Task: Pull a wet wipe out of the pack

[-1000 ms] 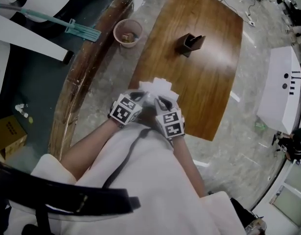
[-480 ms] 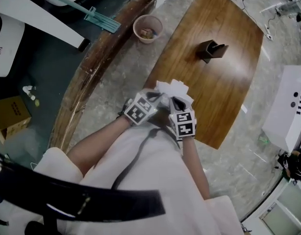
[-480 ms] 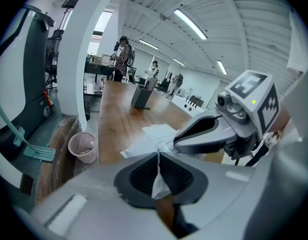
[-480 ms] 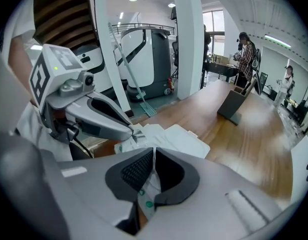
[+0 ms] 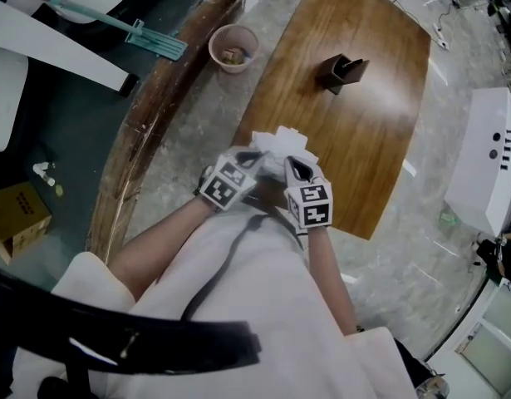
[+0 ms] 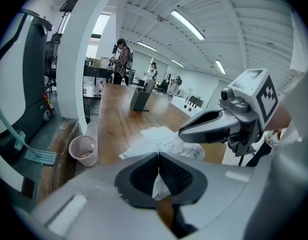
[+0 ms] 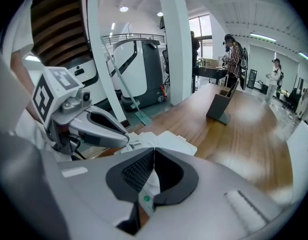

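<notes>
At the near edge of the wooden table [image 5: 363, 123] both grippers meet over a white heap of wet wipes [image 5: 280, 144]. My left gripper [image 5: 253, 158] has its jaws closing, pads pressed on a thin white wipe [image 6: 159, 186]. My right gripper [image 5: 292, 166] is shut on the white pack's edge with a green dot [image 7: 148, 194]. In the left gripper view the right gripper [image 6: 181, 133] points in over crinkled plastic [image 6: 191, 151]. In the right gripper view the left gripper [image 7: 127, 139] comes in from the left, beside flat wipes [image 7: 166, 141].
A dark holder [image 5: 342, 71] stands further out on the table. On the floor to the left are a pink bin [image 5: 233, 48], a teal mop [image 5: 147, 36] and a cardboard box [image 5: 18, 214]. A white machine [image 5: 488, 165] stands at the right.
Only the head view has shifted a little. Both grippers stay together over the wipes at the table's near edge.
</notes>
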### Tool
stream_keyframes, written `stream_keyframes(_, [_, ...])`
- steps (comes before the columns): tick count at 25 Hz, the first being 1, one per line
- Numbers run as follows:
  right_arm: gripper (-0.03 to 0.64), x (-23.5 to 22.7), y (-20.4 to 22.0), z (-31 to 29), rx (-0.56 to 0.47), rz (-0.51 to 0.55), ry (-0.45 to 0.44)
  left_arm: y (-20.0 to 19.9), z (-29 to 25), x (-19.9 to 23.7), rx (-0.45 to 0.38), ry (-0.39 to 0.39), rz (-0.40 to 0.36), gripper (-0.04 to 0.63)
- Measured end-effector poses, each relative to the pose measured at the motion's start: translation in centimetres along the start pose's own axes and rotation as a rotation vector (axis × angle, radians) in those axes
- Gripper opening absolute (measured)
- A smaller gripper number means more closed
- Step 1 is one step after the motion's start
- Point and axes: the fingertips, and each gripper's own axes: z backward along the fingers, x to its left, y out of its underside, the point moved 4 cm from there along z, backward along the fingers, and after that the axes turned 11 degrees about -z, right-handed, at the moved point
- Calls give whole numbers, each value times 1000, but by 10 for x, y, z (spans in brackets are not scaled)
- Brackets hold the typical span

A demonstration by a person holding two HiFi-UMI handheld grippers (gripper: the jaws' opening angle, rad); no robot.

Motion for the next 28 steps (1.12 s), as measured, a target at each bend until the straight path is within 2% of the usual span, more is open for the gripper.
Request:
stream_keyframes(14, [11,-2,-13,39,-138,-77,21,-14,4,-11,-4,-3,-45,15])
stream_keyframes(28, [11,-15,-14,80,-256,-139,90,-29,2,-29,-18,14,-113,46])
